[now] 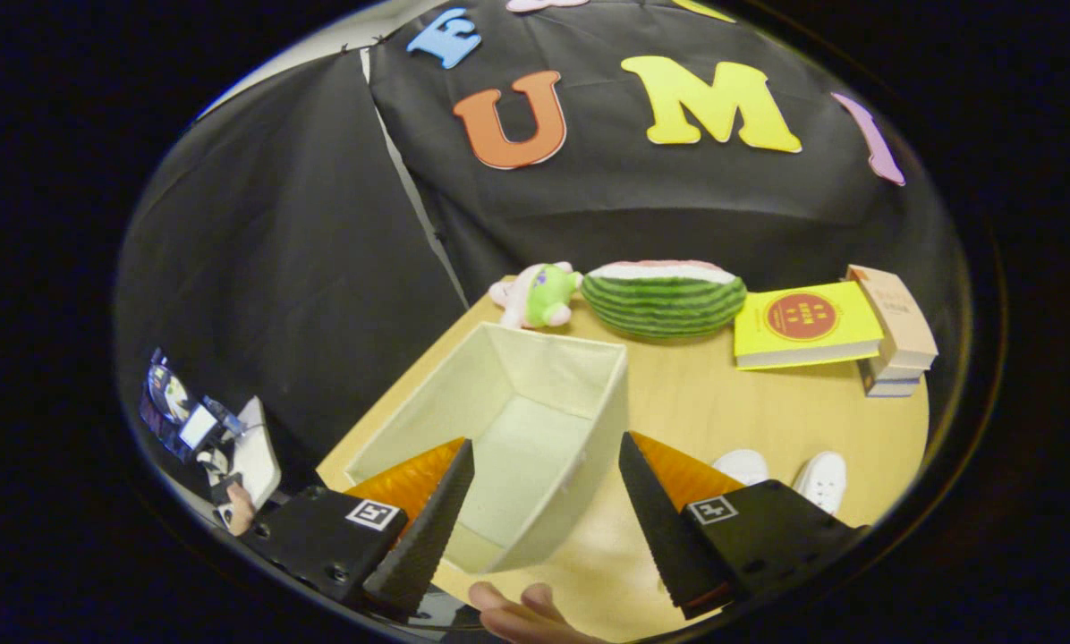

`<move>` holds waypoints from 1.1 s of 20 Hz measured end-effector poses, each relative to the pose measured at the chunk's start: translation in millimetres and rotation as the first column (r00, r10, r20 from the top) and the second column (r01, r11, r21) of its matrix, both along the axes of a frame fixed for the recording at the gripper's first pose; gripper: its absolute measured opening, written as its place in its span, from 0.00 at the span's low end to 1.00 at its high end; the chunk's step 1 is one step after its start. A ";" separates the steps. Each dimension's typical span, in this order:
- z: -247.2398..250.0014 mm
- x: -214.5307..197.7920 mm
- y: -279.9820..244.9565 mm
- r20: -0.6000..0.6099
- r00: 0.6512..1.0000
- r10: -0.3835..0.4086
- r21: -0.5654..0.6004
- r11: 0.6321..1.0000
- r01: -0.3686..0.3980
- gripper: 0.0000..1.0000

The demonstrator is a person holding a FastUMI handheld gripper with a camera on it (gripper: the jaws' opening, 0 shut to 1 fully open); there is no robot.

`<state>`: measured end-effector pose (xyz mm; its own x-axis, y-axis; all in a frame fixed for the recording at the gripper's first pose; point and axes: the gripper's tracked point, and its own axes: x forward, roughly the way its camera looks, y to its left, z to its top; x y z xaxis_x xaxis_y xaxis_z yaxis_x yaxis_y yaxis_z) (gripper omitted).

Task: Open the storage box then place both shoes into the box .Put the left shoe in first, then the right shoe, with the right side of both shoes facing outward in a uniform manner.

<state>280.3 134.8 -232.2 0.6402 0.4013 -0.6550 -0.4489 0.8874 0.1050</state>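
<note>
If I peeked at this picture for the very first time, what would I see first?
You would first see the big open storage box on the wooden table, empty, just ahead of the open gripper, whose fingers hold nothing. Beyond it lie a striped watermelon toy and a bright yellow book. Two white shoes wait beside the box, behind one finger.

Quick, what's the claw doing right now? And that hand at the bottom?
Claw: open, holding nothing, fingers spread above the open storage box.
Hand: bare fingers below the box; cannot tell if it holds anything.
</note>
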 end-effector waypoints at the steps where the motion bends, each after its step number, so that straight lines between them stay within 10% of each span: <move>1: -5.5 1.5 -17.8 0.010 1.000 -0.018 -0.049 0.999 0.018 1.00; 19: -158.3 -19.7 -209.3 -0.302 0.921 -0.245 -0.320 0.936 0.144 0.99; 22: -173.1 -24.6 -205.9 -0.374 0.896 -0.238 -0.299 0.946 0.126 0.81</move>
<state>255.7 -71.0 -405.3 0.3461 0.0825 -0.9346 -0.2455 0.9694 -0.0053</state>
